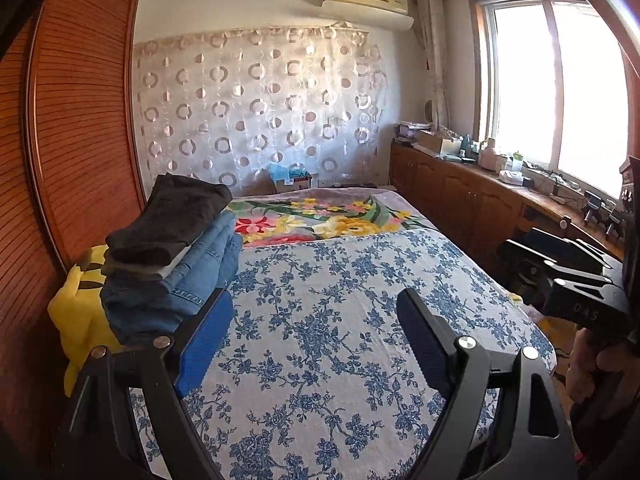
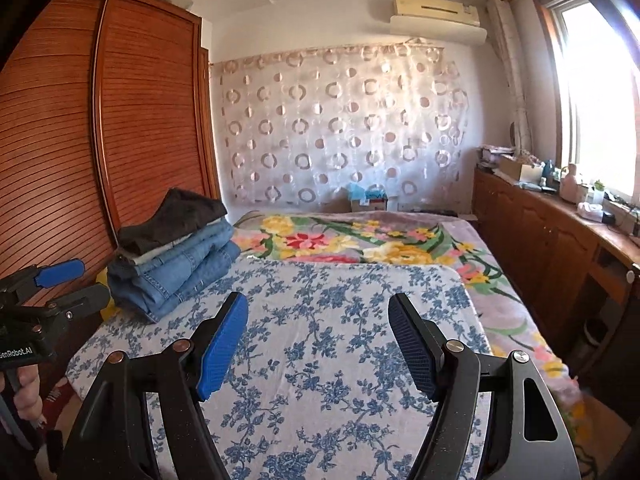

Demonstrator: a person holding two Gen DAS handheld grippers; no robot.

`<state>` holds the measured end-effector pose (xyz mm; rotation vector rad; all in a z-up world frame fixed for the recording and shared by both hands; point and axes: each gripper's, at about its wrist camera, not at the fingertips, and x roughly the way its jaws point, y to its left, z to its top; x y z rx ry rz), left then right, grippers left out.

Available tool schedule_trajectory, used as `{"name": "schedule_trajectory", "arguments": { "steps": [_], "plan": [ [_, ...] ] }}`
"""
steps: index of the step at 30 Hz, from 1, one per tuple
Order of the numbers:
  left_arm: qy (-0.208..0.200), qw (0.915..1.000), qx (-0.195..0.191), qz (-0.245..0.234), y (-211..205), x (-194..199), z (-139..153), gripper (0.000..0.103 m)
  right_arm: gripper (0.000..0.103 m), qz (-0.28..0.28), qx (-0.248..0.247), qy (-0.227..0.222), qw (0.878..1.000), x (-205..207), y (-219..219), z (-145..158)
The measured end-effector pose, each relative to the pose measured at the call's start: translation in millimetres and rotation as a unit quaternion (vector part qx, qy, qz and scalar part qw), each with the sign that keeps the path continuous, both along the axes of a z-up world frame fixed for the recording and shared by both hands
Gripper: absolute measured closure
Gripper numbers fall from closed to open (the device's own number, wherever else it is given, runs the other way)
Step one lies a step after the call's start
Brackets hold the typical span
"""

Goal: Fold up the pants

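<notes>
A stack of folded pants (image 1: 176,264) (image 2: 176,264) rests on the left side of the bed, blue jeans below and a dark pair (image 1: 176,212) (image 2: 180,216) on top. My left gripper (image 1: 316,316) hovers open over the blue-flowered sheet (image 1: 340,320), just right of the stack, with nothing between its fingers. My right gripper (image 2: 318,320) is open too, above the sheet (image 2: 340,320), right of the stack. Each gripper shows in the other's view: the right one (image 1: 560,264) at the right edge, the left one (image 2: 68,284) at the left edge, held by a hand.
A wooden slatted wardrobe (image 1: 80,120) stands close along the bed's left. A yellow cloth (image 1: 80,312) lies under the stack. A flowered blanket (image 2: 360,240) covers the bed's far end. Wooden cabinets (image 2: 540,232) with bottles and clutter line the right wall under the window.
</notes>
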<state>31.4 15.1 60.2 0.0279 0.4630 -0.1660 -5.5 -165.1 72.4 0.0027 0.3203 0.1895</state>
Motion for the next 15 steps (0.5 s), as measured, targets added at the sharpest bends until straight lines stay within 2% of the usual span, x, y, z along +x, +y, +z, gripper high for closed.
{"name": "schedule_trajectory", "arguments": {
  "steps": [15],
  "plan": [
    [-0.002, 0.9998, -0.007, 0.019, 9, -6, -8, 0.018, 0.028, -0.017, -0.006, -0.003, 1.000, 5, 1, -15]
  ]
}}
